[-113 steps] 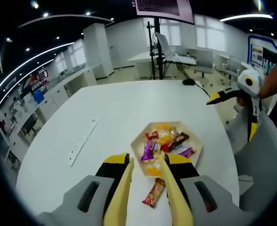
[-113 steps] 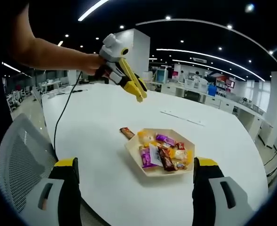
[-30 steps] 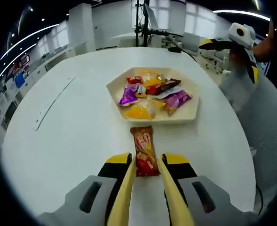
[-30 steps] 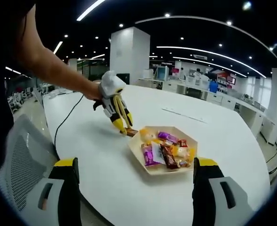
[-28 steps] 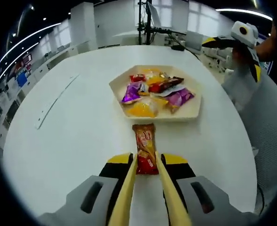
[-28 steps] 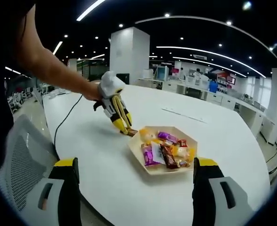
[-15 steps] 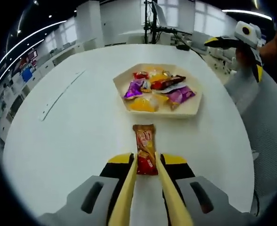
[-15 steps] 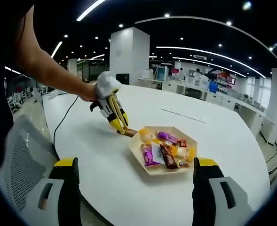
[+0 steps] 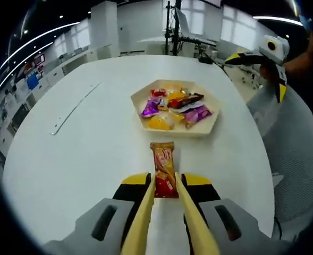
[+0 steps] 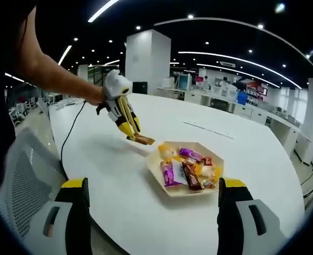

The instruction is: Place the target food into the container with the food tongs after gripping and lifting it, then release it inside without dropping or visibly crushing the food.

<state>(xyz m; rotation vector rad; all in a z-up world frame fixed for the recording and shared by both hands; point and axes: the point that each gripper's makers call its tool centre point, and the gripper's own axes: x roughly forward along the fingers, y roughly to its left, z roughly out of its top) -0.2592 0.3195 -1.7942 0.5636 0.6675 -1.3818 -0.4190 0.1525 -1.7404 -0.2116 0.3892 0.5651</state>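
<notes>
Left gripper (image 9: 166, 183): my jaws are closed down on the near end of the snack bar (image 9: 164, 167), a red-and-orange wrapped bar that sticks straight out ahead of the tips. In the right gripper view the same bar (image 10: 144, 140) hangs clear of the white table (image 10: 113, 175), held out level, just beside the near rim of the tray.

Right gripper (image 10: 151, 212): jaws spread wide with nothing between them, parked low at the table's near edge, well apart from the work.

Ahead of the bar: the hexagonal tray (image 9: 201, 126), pale, already carrying a heap of wrapped sweets (image 9: 173, 104) in purple, yellow and red. Beyond it, a long white strip (image 9: 74, 108) lies flat on the table.

Judgement on the step in hand: lifted, transport to tray pending. The grip is on one end only, so the free end may sag or swing. I should keep the squeeze as it is, no tighter, to spare the wrapper's contents. Travel level and slow, clear the rim, bring the bar over a gap in the heap, lower until close, then open.
</notes>
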